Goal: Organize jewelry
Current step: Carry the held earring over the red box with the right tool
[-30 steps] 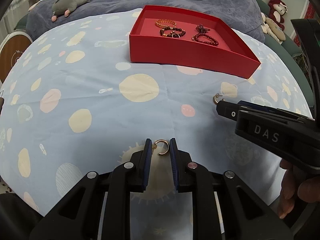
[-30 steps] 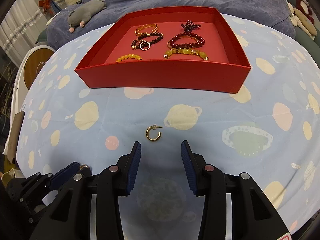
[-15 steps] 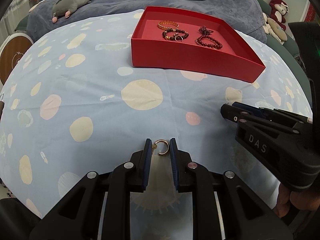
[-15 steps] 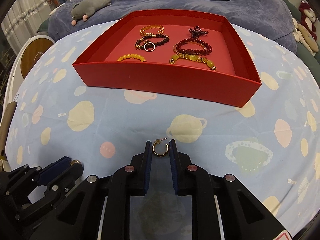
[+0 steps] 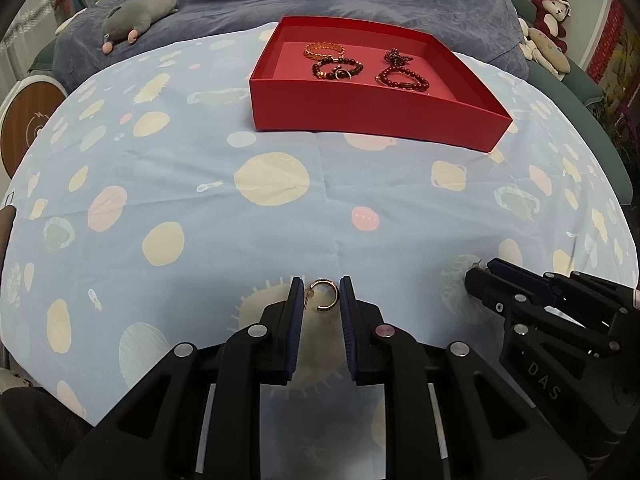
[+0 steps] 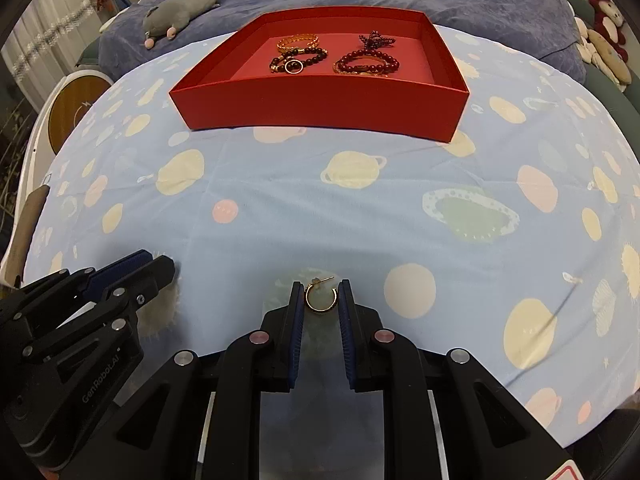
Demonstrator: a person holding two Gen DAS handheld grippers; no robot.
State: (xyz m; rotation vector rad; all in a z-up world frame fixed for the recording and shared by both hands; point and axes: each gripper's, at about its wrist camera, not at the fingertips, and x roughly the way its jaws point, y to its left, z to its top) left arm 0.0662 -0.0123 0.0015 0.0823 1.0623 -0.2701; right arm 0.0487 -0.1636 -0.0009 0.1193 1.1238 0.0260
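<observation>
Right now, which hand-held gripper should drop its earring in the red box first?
Right, marginally. Both the right hand-held gripper and left hand-held gripper hold hoop earrings; the red box sits straight ahead of the right one, off-centre for the left.

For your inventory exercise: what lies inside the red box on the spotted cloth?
Inside the red box: a gold bracelet, dark beaded bracelets, red beaded ones, a small ring. Its front wall hides the nearest floor strip.

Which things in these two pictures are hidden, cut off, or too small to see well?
- Near floor of the red box, both views: its front wall hides it.
- Bracelets, both views: too small to tell clasps or materials; they overlap.
- Gold hoop earring in the left claw, seen from the right wrist: the claw's side hides it.
- Red plush toy, left wrist view: at the edge, distorted.
</observation>
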